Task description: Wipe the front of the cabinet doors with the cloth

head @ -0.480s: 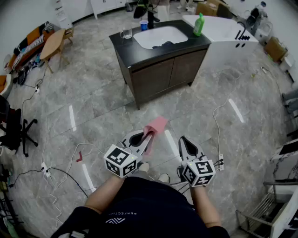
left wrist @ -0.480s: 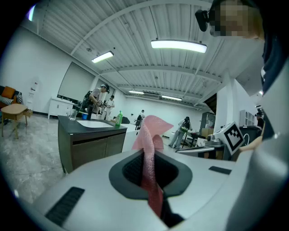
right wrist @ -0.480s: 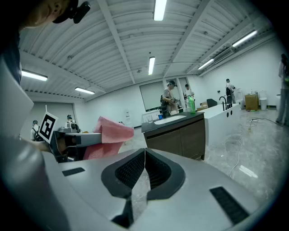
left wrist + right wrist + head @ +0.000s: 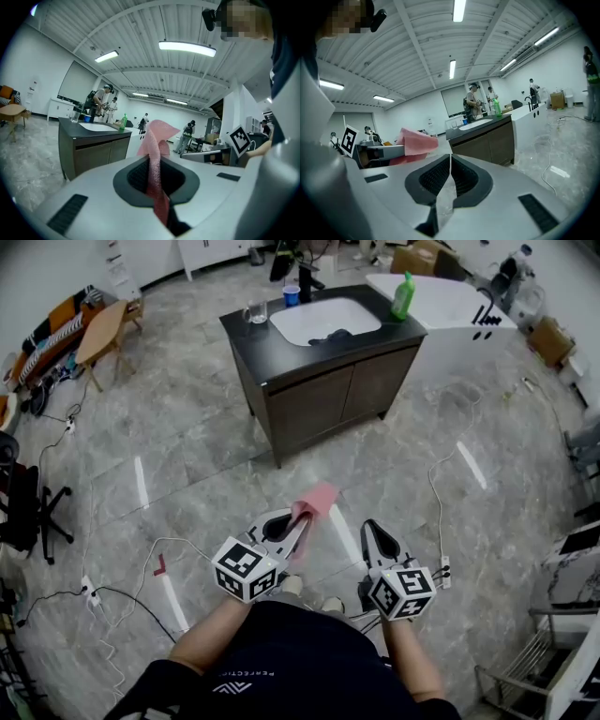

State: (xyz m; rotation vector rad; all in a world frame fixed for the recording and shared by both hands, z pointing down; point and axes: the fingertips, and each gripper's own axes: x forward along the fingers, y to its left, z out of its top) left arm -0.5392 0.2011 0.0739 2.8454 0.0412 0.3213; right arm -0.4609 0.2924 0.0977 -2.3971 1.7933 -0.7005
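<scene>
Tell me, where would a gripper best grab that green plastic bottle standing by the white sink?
Probably round the green plastic bottle's wider body, coming level from the near side. It stands upright beside the white sink and narrows to a thin top, so the body gives the jaws more to press on. The shut, empty right gripper must open first.

The cloth looks nubbly and matt; the cabinet doors are dark, satin wood (the floor, glossy stone).
</scene>
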